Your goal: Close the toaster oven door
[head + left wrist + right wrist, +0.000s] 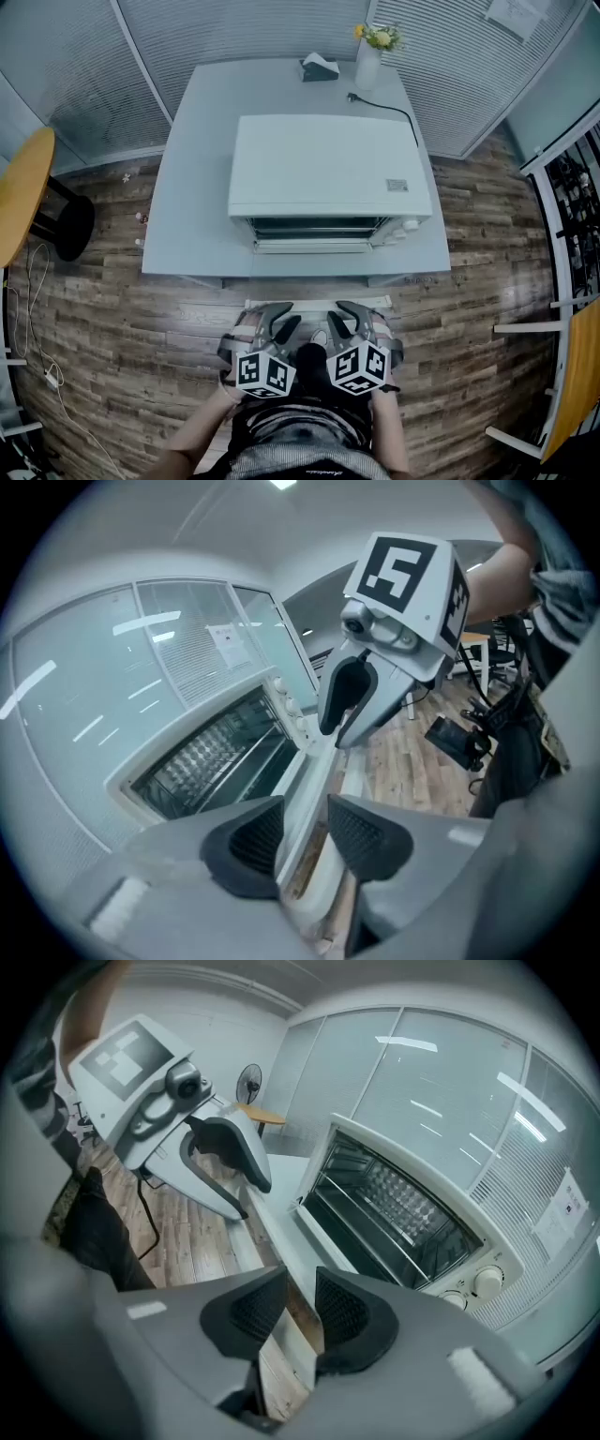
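Pointing forward and down, the left gripper (277, 320) and right gripper (341, 319) are held side by side close before the person's body, marker cubes uppermost. Both claws are kept partly open with nothing pinched; the door's (319, 303) front edge is seen through each gap. The door is dropped open from the oven (328, 164) on the table (187, 187). A vase (368, 61) is set behind.

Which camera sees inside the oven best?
The right gripper view: the toaster oven faces the camera with its mouth open, wide and clear. The left gripper view shows the inside too, but more slanted. The head view looks down from above and shows only a dark slit.
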Motion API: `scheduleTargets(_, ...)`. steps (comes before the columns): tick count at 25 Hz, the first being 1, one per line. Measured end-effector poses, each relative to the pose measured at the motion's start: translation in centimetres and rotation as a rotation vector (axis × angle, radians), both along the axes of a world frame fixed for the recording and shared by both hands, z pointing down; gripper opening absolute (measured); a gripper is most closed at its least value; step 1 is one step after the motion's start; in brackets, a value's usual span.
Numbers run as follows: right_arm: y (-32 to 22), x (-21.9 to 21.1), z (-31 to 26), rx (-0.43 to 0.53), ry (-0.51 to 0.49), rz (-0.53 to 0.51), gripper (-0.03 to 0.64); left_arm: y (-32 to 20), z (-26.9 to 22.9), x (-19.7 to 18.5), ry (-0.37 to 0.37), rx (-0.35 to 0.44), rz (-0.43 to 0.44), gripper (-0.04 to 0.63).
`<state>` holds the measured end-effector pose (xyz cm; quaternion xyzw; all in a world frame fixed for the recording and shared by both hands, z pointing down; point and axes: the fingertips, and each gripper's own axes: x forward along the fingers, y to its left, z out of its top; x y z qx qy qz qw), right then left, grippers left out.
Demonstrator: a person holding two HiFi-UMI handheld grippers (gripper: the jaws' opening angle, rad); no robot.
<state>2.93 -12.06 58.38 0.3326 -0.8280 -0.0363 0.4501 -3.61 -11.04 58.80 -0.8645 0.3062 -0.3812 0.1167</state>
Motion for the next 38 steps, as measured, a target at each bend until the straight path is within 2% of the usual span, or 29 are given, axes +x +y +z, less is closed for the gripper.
scheduleTargets(1, -0.2, 0.0, -0.3, 0.004, -0.006, 0.001, 0.097, 0.0, -0.6, -0.3, 0.000, 0.017, -0.005, 0.165)
scheduleTargets(2, -0.4, 0.0, -0.6, 0.008, -0.011, 0.002, 0.097, 0.0, -1.0, -0.5, -0.006, 0.032, -0.003, 0.173)
scheduleTargets(6, -1.2, -0.1, -1.6, 0.024, -0.028, 0.000, 0.097, 1.1, -1.6, -0.5, -0.044, 0.035, 0.050, 0.173)
scheduleTargets(8, -1.6, -0.1, -2.1, 0.035, -0.036, -0.002, 0.097, 1.3, -1.0, -0.4, -0.101, 0.039, 0.087, 0.173)
scheduleTargets(11, -2.3, -0.1, -2.8, 0.051, -0.045, -0.007, 0.097, 0.7, 0.1, -0.3, -0.228, 0.077, 0.131, 0.173)
scheduleTargets(13, -2.8, -0.2, -3.4, 0.066, -0.050, -0.008, 0.098, 0.1, 0.3, -0.4, -0.275, 0.097, 0.141, 0.162)
scheduleTargets(14, -3.1, -0.2, -3.6, 0.073, -0.052, -0.010, 0.098, -0.3, 0.1, -0.4, -0.277, 0.102, 0.136, 0.121)
scheduleTargets(16, -3.6, -0.3, -4.1, 0.084, -0.053, -0.015, 0.097, -0.9, -0.5, -0.4, -0.259, 0.105, 0.124, 0.091)
scheduleTargets(25, -4.4, -0.3, -5.5, 0.108, -0.075, -0.031, 0.098, -2.0, -1.6, -0.5, -0.227, 0.074, 0.115, 0.091)
scheduleTargets(30, -3.5, -0.1, -6.4, 0.072, -0.085, -0.093, 0.101, -3.1, -2.6, -0.6, -0.213, 0.083, 0.095, 0.091)
scheduleTargets(35, -3.1, 0.6, -5.3, 0.019, 0.003, -0.155, 0.118, -4.4, -3.8, -0.8, -0.179, 0.089, 0.074, 0.094)
scheduleTargets(38, -3.6, 0.7, -5.1, 0.028, 0.021, -0.162, 0.121, -4.9, -4.3, -0.9, -0.169, 0.092, 0.066, 0.095)
